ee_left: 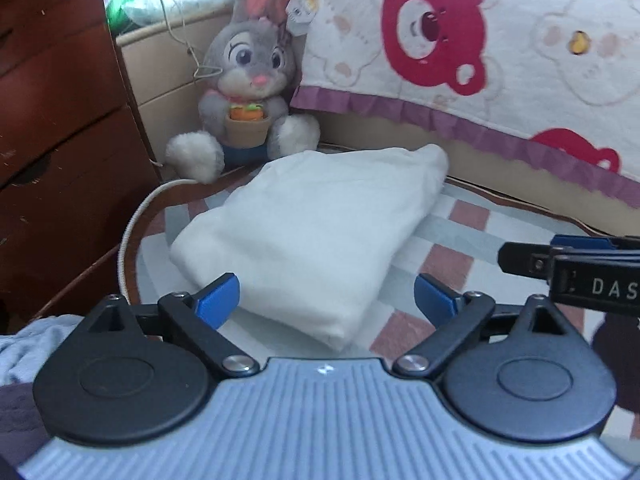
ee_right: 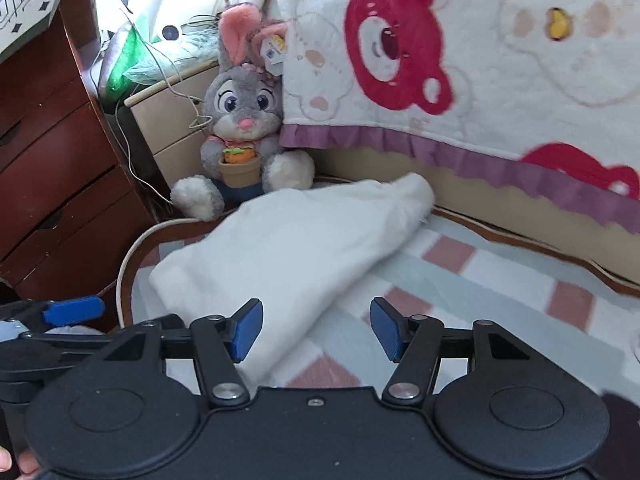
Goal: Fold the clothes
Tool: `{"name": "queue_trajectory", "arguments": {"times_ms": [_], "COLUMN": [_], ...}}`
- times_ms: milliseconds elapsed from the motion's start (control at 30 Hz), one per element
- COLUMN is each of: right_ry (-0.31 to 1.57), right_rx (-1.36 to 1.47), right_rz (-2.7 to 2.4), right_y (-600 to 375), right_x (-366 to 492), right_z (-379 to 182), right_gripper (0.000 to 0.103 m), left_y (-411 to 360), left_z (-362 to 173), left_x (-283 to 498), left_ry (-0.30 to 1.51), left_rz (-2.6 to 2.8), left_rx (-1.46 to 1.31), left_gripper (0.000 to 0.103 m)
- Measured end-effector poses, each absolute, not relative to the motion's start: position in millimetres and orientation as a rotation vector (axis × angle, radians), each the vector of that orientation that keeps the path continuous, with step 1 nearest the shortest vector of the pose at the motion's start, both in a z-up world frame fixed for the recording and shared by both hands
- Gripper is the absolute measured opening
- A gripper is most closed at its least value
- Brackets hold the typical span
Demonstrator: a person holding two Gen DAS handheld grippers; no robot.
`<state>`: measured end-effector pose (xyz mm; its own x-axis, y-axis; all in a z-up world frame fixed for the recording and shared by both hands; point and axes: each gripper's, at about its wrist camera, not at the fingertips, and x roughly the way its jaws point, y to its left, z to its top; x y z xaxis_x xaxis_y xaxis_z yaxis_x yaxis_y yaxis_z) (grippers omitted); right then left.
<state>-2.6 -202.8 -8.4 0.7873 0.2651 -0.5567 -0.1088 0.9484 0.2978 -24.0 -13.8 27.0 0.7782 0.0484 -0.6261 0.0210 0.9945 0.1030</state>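
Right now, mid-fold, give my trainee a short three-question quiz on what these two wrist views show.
1. True or false: the left gripper is clamped on the white garment.
2. Multiple choice: what sits directly behind the folded white garment, against the bear-print blanket? A) a laundry basket B) a grey plush rabbit C) a stack of books
3. Fill in: the garment lies on a checked cover with squares of white, pale blue and ____.

Key
1. False. Both the left gripper and the right gripper stand open with nothing pinched between the blue pads; the garment lies folded on the cover.
2. B, the plush rabbit holding a toy pot.
3. Pink.
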Motion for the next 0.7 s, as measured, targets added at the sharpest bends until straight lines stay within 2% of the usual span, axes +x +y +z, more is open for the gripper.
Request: {"name": "queue_trajectory", "arguments": {"times_ms": [167,300,500,700], "right_ry": [0.634,0.581,0.558,0.543], "right_rx": [0.227,0.231,0.152,0.187], "right_rz": [0.145,0.204,0.194,0.200], "right_y": [-208,-206,-196,-195], "right_x": [-53,-95,-134,-152], "right_z": [12,30,41,44], "right_gripper": [0.073,0.088,0.091,0.091], "left_y": [-13,-12,-14,-19], "left_z": [45,53,55,56], "left_x": [-65,-90,-113,-125], "left_ry": [0.709,0.734,0.762,0.750], "left_rz": [-0.011,-0.019,0.003,-0.009], "left_rx": [0.086,0.092,0.152,0.214], "left_gripper": [0.103,0.103,0.103,0.103]}}
